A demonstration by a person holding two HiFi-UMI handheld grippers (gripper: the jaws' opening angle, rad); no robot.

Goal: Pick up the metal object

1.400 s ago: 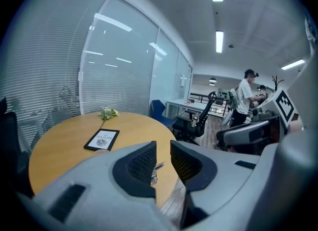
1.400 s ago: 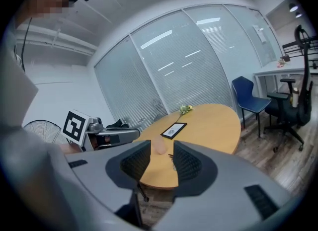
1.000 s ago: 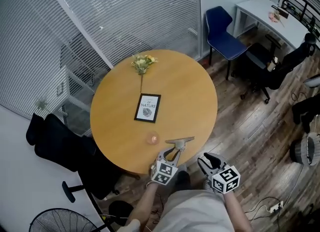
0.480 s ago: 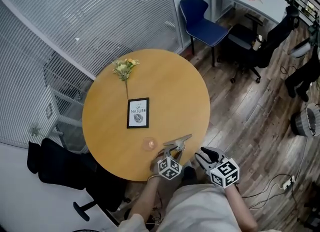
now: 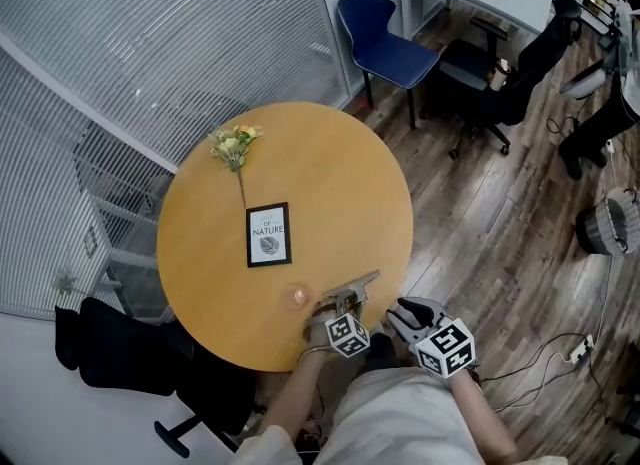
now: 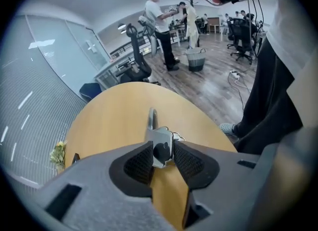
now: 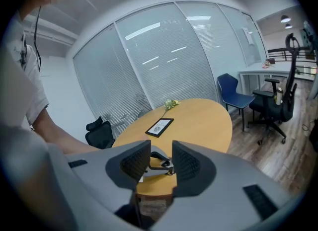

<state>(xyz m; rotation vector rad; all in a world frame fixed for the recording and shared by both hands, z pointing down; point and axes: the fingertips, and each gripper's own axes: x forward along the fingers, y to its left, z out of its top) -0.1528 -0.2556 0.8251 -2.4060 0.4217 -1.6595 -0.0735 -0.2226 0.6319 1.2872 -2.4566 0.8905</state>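
At the table (image 5: 330,153) edge, our left gripper (image 6: 163,156) straddles the metal object (image 6: 152,119), jaws just opened wider, unclenched, seemingly aligning a grasp; our right gripper (image 7: 161,161) waits beside, spread, empty.

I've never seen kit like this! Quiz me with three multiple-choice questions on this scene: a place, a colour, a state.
1. Where does the silver metal object lie? A) on the round wooden table, near its rim B) on the floor C) on a chair
2. What colour is the small sprig of flowers? A) red B) yellow C) blue
3. How are the right grey tongs? A) shut on the flowers B) shut on the metal object C) open, empty
Answers: A, it rests by the rim; B, the blooms are yellow; C, the jaws stand apart, gripping nothing.
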